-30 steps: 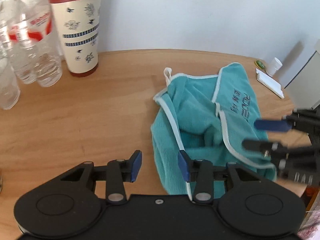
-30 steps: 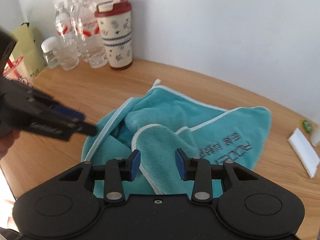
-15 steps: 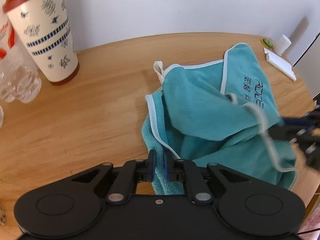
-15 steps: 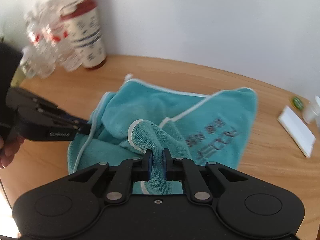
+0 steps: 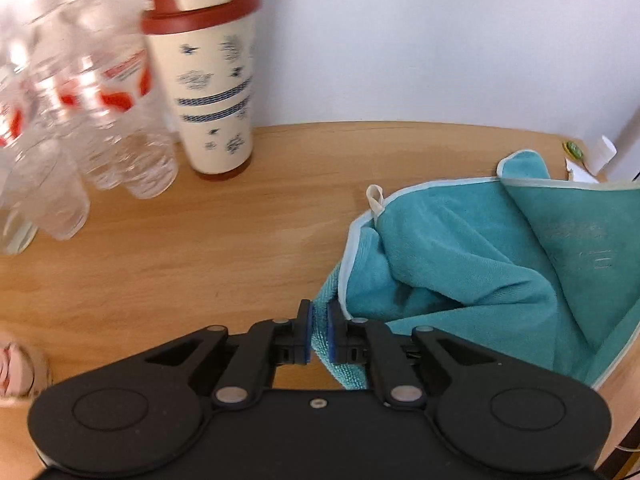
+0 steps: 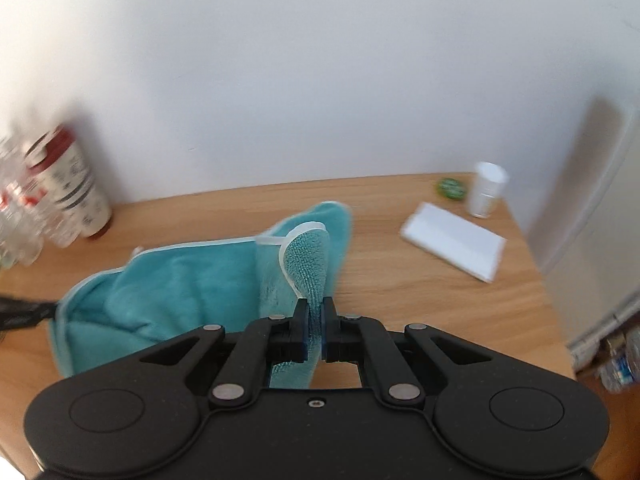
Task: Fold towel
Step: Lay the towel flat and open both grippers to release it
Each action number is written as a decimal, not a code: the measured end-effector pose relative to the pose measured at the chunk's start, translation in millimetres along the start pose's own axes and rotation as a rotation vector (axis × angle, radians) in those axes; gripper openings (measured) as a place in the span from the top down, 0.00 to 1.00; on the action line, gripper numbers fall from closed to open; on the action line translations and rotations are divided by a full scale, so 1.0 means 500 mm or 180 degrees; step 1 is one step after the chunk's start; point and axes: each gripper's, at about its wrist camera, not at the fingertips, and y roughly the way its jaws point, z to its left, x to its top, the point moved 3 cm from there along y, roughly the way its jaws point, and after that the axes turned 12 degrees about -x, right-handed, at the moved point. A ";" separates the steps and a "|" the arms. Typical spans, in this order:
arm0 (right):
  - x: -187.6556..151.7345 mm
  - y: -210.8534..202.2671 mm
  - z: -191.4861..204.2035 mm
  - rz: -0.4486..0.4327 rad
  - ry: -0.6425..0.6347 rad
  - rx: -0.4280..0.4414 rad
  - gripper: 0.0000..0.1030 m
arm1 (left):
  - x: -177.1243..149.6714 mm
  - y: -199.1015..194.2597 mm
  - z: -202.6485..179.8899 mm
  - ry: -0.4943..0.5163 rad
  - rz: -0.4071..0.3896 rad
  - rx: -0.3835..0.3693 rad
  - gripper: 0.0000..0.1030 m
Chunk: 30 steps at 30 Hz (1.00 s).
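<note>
A teal towel (image 5: 472, 264) with pale edging and a small white hanging loop (image 5: 375, 197) lies rumpled on the wooden table (image 5: 200, 256). My left gripper (image 5: 318, 312) is shut on the towel's near left edge. In the right wrist view the same towel (image 6: 168, 288) stretches leftward, and my right gripper (image 6: 315, 306) is shut on a corner that stands up above its fingers. The left gripper's tip (image 6: 24, 310) shows dark at the towel's far left end.
A cream tumbler with a red lid (image 5: 212, 80) and several clear water bottles (image 5: 100, 120) stand at the table's back left. A white folded paper (image 6: 454, 242), a small white bottle (image 6: 486, 196) and a green cap (image 6: 451, 189) lie at the right. The white wall is behind.
Both grippers closed on towel edges a moment ago. Since then they have drawn apart, the left going left and the right going right, pulling the towel out between them.
</note>
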 end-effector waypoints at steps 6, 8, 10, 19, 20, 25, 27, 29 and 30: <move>-0.088 0.003 -0.086 0.0284 0.0334 -0.0440 0.95 | -0.068 -0.030 -0.012 -0.0091 0.0068 0.0087 0.94; -0.121 0.013 -0.102 0.0412 0.0355 -0.0568 0.95 | -0.090 -0.027 -0.017 -0.0110 0.0145 0.0071 0.94; -0.148 0.028 -0.118 0.0547 0.0341 -0.0677 0.95 | -0.111 -0.023 -0.023 -0.0128 0.0221 0.0055 0.94; -0.232 0.095 -0.165 0.0917 0.0223 -0.0919 0.91 | -0.169 -0.010 -0.028 -0.0235 0.0490 0.0081 0.79; -0.231 0.098 -0.164 0.0941 0.0196 -0.0926 0.87 | -0.162 -0.010 -0.018 -0.0272 0.0467 0.0098 0.69; -0.233 0.098 -0.176 0.0982 0.0120 -0.0982 0.82 | -0.127 -0.029 0.013 -0.0441 0.0310 0.0100 0.63; -0.231 0.085 -0.190 0.0929 0.0154 -0.0999 0.79 | -0.114 -0.035 0.020 -0.0458 0.0243 0.0125 0.60; -0.231 0.079 -0.201 0.0906 0.0172 -0.1005 0.76 | -0.087 -0.039 0.032 -0.0462 0.0151 0.0184 0.60; -0.233 0.073 -0.205 0.0900 0.0167 -0.1007 0.75 | -0.078 -0.040 0.039 -0.0481 0.0118 0.0200 0.60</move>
